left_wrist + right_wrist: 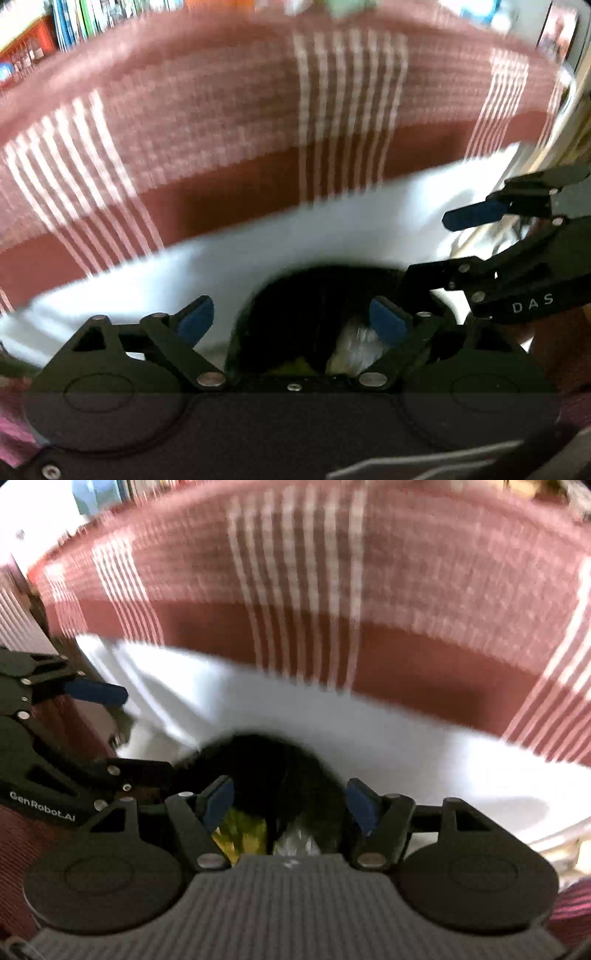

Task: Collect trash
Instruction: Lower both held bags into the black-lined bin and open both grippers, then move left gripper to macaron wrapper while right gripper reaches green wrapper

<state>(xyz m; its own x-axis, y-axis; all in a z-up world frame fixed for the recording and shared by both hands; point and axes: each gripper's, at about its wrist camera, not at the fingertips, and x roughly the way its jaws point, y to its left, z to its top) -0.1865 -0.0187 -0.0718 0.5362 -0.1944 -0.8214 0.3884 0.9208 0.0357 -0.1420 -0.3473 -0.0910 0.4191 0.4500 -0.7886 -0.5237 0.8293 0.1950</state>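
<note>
Two blurred wrist views look down past blue-padded jaws at a black trash bag lying on a white sheet in the lower middle of each frame. The left gripper stands released, nothing between its pads; the right gripper likewise. Only the right view shows yellow-green wrapping beside crumpled clear plastic inside the bag. A red cloth with white stripes fills the upper half.
</note>
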